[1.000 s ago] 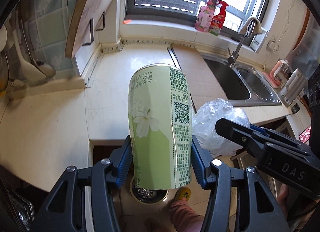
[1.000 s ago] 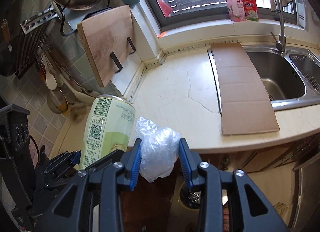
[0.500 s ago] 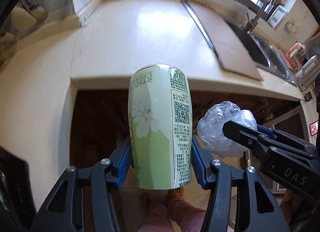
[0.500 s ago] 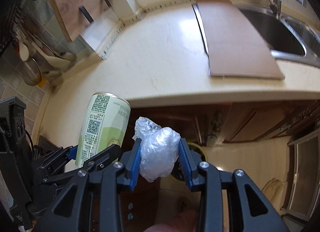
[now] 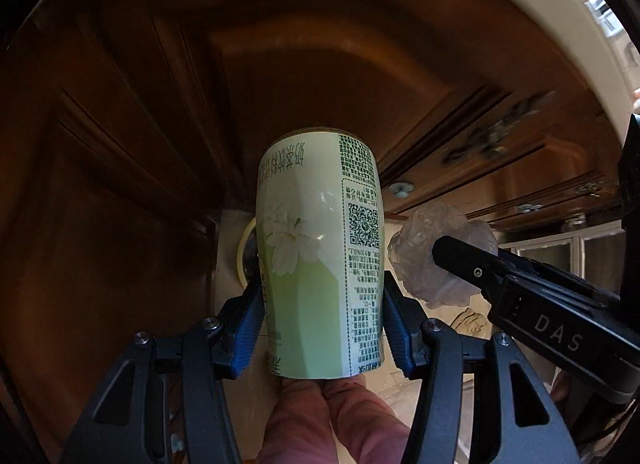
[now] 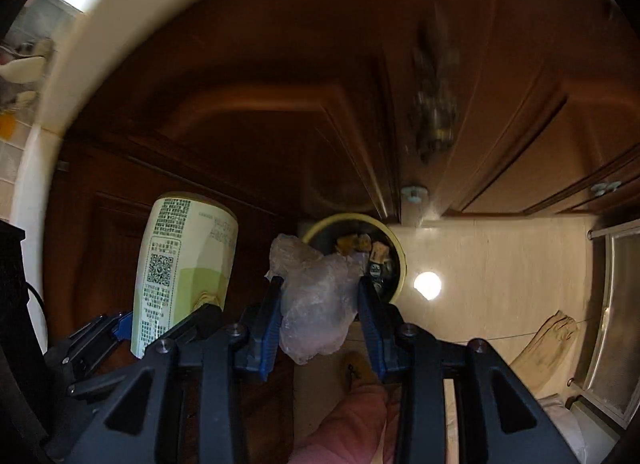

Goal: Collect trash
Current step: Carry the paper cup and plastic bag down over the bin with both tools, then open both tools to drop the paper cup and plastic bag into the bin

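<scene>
Jaws of the left gripper (image 5: 322, 300) are clamped on a pale green can (image 5: 320, 256), those of the right gripper (image 6: 320, 304) on a crumpled plastic bag (image 6: 316, 296). Both hang side by side before brown cabinet doors (image 6: 280, 123), the bag just above a yellow-rimmed trash bin (image 6: 394, 240) on the floor.

Both tools are showing the same build: matte black, angular frames with triangular cut-outs and round silver screws at the joints. The left gripper (image 5: 323, 306) is carrying ribbed blue pads (image 5: 249, 322) on the inner faces of its fingers, and the right gripper (image 6: 319, 320) is wearing matching blue pads (image 6: 269, 328). Pale letters reading DAS are showing on the right gripper's side. The person is wearing pink trousers (image 5: 320, 420).
</scene>
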The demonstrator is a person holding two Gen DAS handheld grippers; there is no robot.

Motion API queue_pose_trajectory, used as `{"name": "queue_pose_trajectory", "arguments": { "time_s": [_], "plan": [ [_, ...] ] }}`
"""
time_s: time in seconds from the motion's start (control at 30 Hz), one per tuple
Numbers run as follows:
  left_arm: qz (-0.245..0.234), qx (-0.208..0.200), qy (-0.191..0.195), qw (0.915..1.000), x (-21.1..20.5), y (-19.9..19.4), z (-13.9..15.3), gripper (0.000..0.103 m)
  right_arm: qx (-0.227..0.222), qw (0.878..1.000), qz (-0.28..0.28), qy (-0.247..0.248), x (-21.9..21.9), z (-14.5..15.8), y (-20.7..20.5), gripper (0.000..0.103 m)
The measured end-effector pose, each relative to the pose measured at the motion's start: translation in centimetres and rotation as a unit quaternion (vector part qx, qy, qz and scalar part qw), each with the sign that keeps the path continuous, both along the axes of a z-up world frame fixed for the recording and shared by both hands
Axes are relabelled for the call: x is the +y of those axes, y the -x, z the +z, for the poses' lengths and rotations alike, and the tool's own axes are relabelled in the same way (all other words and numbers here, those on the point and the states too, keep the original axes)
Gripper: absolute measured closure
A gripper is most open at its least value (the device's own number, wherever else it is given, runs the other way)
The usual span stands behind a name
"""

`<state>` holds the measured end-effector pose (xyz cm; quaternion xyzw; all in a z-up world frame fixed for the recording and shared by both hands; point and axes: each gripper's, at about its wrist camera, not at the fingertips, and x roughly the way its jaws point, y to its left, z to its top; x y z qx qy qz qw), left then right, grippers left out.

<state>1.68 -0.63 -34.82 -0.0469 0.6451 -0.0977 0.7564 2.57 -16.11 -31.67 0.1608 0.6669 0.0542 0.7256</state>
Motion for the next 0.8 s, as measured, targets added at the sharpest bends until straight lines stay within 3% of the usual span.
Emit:
{"name": "queue_pose_trajectory", "arguments": {
  "time_s": [0.4,0.63,0.73,0.8],
  "plan": [
    [-0.005,0.025,0.004,0.9997,-0.4,-0.8,-10.8,0.048,0.024,0.999,0.024,0.014,0.3,-10.6,-1.3,0.066],
    [-0.018,0.037,-0.001,0.9991,0.1,-1.6,-14.6,0.046,0.031,0.998,0.042,0.026,1.3,-15.2,-2.2,0.064],
    [-0.022,0.044,0.004,0.9988,0.0,-2.1,-15.5,0.042,0.035,0.998,0.047,0.026,1.5,-16.5,-2.2,0.063],
    [-0.021,0.051,0.002,0.9985,0.3,-2.1,-16.0,0.028,0.041,0.998,0.047,0.020,1.3,-17.4,-2.4,0.062]
  ]
}}
